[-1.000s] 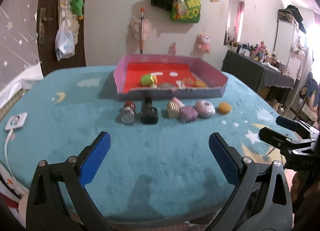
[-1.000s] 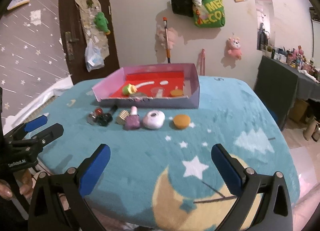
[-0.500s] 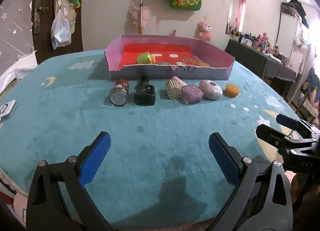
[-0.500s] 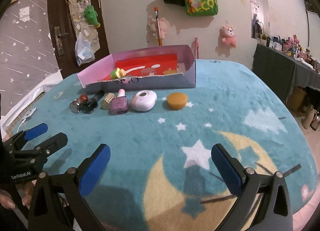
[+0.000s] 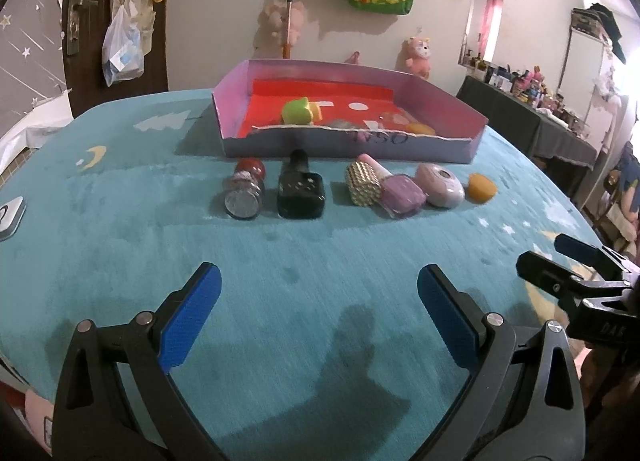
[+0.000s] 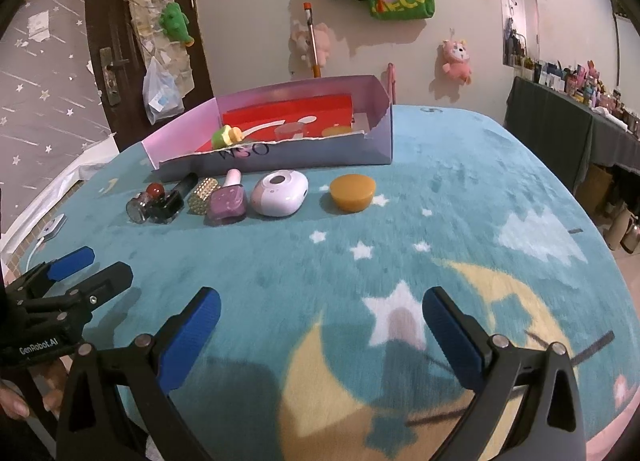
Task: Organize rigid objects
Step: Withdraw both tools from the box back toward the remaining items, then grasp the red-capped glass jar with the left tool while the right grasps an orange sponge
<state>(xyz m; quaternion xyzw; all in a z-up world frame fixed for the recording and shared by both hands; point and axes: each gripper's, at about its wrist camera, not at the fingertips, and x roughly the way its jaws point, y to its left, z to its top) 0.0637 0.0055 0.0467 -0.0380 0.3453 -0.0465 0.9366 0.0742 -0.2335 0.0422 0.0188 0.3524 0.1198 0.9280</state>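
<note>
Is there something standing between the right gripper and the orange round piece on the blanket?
Nothing visible. The right gripper is open, and only bare teal blanket lies between it and the orange round piece. The white oval case sits to the side, apart from it.

We hold our left gripper (image 5: 318,319) and right gripper (image 6: 320,331) side by side, low and level, both with blue-padded jaws spread wide.

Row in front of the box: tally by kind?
Bottles, lying down: 3, red-capped, black, purple
Gold studded piece: 1
White oval case: 1
Orange puck: 1
Total: 6
</note>
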